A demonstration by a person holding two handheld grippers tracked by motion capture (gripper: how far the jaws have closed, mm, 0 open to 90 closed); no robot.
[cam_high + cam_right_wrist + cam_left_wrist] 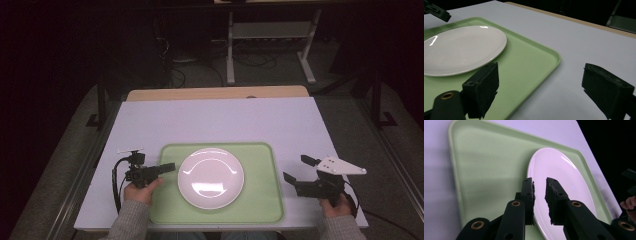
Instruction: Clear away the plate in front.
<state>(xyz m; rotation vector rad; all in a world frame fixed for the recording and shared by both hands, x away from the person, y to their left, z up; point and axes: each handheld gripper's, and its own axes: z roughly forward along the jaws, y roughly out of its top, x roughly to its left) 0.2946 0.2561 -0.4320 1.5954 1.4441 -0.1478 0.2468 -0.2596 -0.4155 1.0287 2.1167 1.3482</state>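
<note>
just past the left gripper (539,185) — the plate's (564,182) near rim, untouched.

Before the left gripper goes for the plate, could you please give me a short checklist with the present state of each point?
1. White plate lies flat on the green tray, near its middle: ok.
2. Left gripper is lined up with the plate's near rim, jaws slightly apart: ok.
3. The rim is gripped by those jaws: not ok; the pads do not press on it.
4. Right gripper sits off the tray's right edge, jaws wide and holding nothing: ok.
5. Plate surface is bare, nothing to slide off: ok.
6. Tray lies fully on the white table: ok.
</note>
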